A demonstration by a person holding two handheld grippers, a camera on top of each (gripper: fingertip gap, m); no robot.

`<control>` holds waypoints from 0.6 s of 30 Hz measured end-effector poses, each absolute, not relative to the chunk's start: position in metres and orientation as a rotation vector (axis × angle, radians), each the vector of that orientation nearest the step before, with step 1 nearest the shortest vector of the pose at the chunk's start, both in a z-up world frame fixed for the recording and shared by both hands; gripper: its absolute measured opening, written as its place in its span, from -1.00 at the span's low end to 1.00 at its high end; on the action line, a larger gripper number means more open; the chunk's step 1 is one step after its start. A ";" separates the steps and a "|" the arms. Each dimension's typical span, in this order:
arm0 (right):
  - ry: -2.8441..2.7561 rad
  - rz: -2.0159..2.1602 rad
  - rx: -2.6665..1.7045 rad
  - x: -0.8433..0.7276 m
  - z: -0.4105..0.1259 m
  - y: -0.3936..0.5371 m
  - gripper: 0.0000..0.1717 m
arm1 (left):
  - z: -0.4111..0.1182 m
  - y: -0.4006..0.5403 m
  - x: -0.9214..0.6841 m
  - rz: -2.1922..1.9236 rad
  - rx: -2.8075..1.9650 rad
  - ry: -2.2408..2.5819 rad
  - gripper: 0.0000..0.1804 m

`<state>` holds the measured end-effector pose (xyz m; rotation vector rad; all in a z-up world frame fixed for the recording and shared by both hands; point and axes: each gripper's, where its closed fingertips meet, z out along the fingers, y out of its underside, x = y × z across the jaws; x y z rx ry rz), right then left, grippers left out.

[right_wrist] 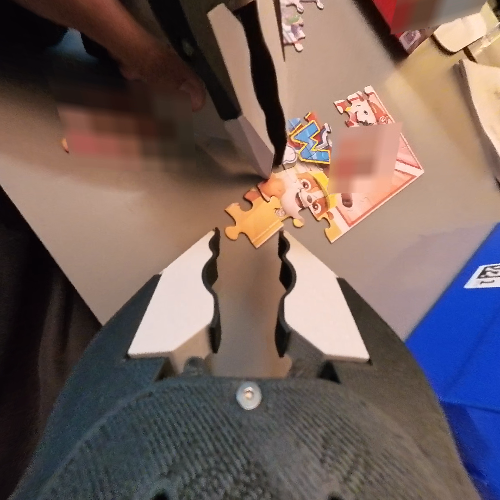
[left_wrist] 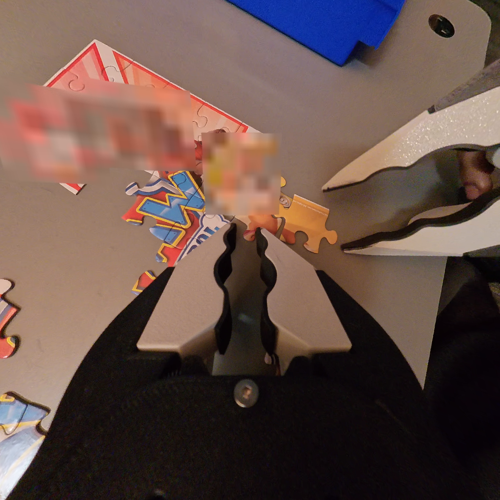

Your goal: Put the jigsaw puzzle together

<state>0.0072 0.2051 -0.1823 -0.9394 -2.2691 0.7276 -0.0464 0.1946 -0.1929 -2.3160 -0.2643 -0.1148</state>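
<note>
A partly joined jigsaw (left_wrist: 173,200) with a red-striped border lies flat on the grey table (left_wrist: 270,89). A yellow piece (left_wrist: 305,221) sits at its near corner. My left gripper (left_wrist: 245,230) has its jaws narrowly apart with only bare table between them. Its tips rest at the edge of an orange piece (left_wrist: 259,223). From the right wrist view this gripper (right_wrist: 273,170) comes down from above onto the puzzle (right_wrist: 305,143). My right gripper (right_wrist: 249,234) is open and empty. The yellow piece (right_wrist: 257,219) lies just ahead of its tips, and the pads do not press on it. The left wrist view also shows this gripper (left_wrist: 334,217).
A blue box (left_wrist: 324,24) stands beyond the puzzle and shows in the right wrist view (right_wrist: 460,324). Loose pieces lie at the left (left_wrist: 8,324) (left_wrist: 16,422) and far off (right_wrist: 293,24). The table edge (left_wrist: 443,297) is close. A cardboard box (right_wrist: 460,40) is at the back. The puzzle (right_wrist: 305,143) lies around 4 cm away from my left fingertips. Seen from the left wrist view (left_wrist: 178,207) as well. The partly joined jigsaw (left_wrist: 173,200) lies around 5 cm away from my left fingertips. It turns up in the right wrist view (right_wrist: 312,142) as well.
</note>
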 end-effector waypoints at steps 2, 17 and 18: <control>-2.269 0.777 -0.945 0.003 -0.181 0.207 -0.47 | -0.193 0.195 -0.046 -0.117 -2.316 -0.264 -0.87; -2.368 1.014 -1.073 0.001 -0.191 0.199 -0.38 | -0.193 0.194 -0.046 -0.149 -2.309 -0.283 -0.90; -2.370 1.015 -1.078 0.002 -0.191 0.198 -0.39 | -0.193 0.194 -0.046 -0.150 -2.309 -0.284 -0.90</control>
